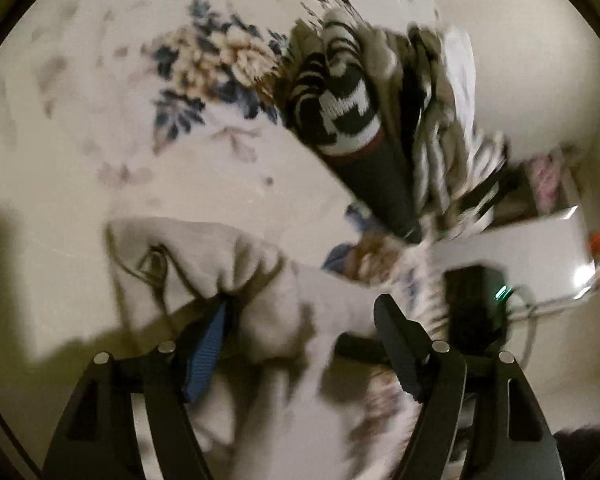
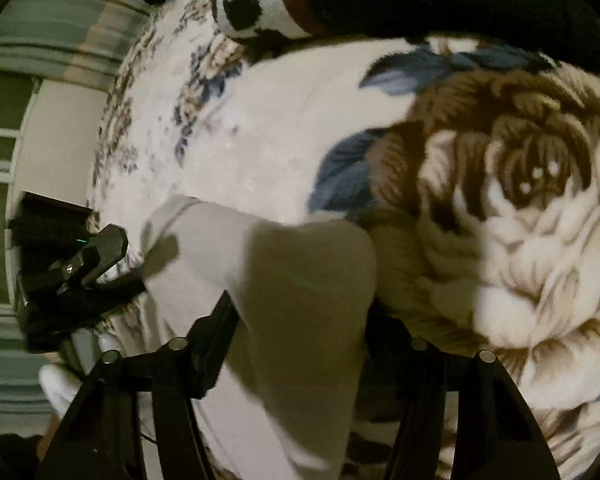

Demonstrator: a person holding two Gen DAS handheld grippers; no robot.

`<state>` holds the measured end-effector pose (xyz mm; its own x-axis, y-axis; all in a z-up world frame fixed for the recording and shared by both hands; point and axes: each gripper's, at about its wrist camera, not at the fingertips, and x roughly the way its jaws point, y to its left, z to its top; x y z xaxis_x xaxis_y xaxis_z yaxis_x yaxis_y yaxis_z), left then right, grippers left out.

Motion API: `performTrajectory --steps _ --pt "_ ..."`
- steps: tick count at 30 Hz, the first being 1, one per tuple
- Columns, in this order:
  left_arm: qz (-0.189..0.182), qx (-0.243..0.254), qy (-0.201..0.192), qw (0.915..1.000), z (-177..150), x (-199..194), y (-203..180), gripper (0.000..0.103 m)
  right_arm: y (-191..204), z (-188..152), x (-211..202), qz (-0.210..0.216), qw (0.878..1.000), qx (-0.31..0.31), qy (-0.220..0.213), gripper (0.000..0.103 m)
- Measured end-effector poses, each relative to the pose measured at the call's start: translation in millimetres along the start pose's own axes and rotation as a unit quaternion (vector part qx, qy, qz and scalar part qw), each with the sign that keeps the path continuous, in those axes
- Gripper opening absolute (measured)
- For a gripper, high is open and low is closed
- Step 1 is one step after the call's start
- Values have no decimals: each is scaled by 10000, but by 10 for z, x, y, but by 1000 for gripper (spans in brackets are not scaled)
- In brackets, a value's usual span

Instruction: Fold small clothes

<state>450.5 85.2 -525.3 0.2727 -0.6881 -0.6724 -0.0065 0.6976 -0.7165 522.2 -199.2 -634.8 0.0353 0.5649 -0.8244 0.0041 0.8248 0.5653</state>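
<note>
With both grippers, left (image 1: 300,340) and right (image 2: 300,332), set wide around one pale sock (image 1: 220,264) lying on the flowered blanket (image 1: 80,120), folding seems barely begun, a heap of clothes (image 1: 380,112) waiting beyond.

Bed under floral blanket (image 1: 204,60), cream with blue-brown blooms. Pale garment (image 1: 228,264) lies at 6 o'clock in left wrist view. Patterned clothes pile (image 1: 364,112) at 1 o'clock. White box (image 1: 532,248) at 3 o'clock, off blanket edge.
</note>
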Motion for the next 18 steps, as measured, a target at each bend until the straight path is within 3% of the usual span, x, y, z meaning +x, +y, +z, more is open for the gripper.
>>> performTrajectory --steps 2,4,10,15,18 --pt "778 297 57 9965 -100 -71 -50 71 10 -15 11 -28 10000 -17 25 71" --pt "999 321 12 9945 -255 -204 -88 71 1 -58 -27 4 9999 96 62 72" --pt "1039 -76 307 9941 -985 -477 -43 71 -96 -627 -302 45 9991 408 135 72" --pt "1087 -656 864 9881 -1723 -427 99 71 -296 -1444 -332 111 9929 1074 506 72" --pt "1211 -730 1020 9847 -2054 -368 105 71 -385 -1984 -169 93 9842 1534 882 72"
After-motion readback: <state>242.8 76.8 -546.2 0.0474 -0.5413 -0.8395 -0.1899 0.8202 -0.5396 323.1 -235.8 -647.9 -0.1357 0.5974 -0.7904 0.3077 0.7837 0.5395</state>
